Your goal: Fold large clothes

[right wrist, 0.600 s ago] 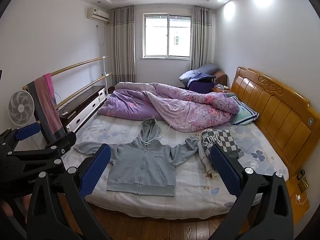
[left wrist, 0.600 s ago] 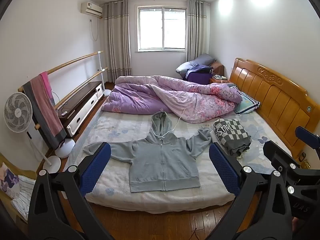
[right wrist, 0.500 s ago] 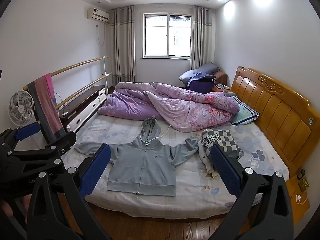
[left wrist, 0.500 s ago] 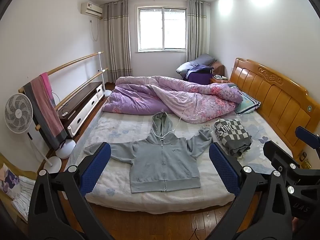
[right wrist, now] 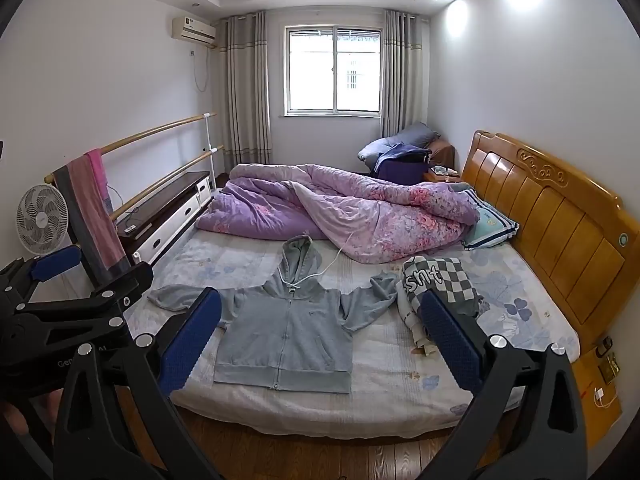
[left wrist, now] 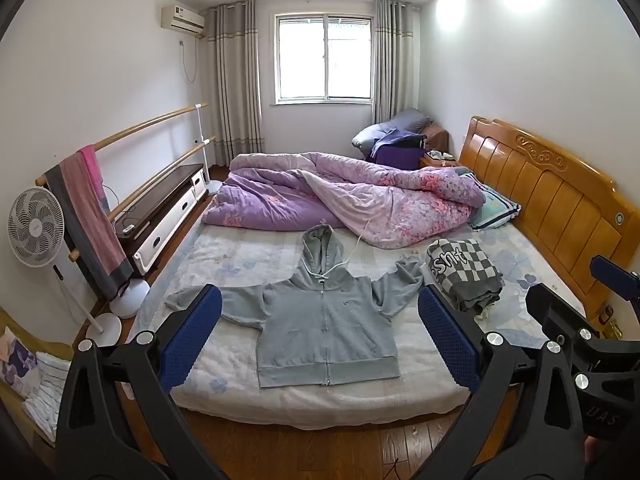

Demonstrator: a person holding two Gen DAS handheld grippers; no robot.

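A grey zip hoodie (left wrist: 326, 328) (right wrist: 286, 334) lies flat and face up on the bed, sleeves spread to both sides, hood toward the quilt. My left gripper (left wrist: 320, 340) hangs open in the air short of the bed's near edge, nothing between its blue pads. My right gripper (right wrist: 320, 344) is likewise open and empty, at about the same distance. Each gripper shows at the edge of the other's view. To the right of the hoodie sits a folded grey-and-white checkered garment (left wrist: 466, 272) (right wrist: 438, 286).
A rumpled purple quilt (left wrist: 340, 196) covers the far half of the bed (left wrist: 248, 364). The wooden headboard (left wrist: 560, 208) is on the right. On the left stand a fan (left wrist: 36, 228), a rail with towels (left wrist: 88, 216) and a low cabinet (left wrist: 164, 208). Wooden floor lies below.
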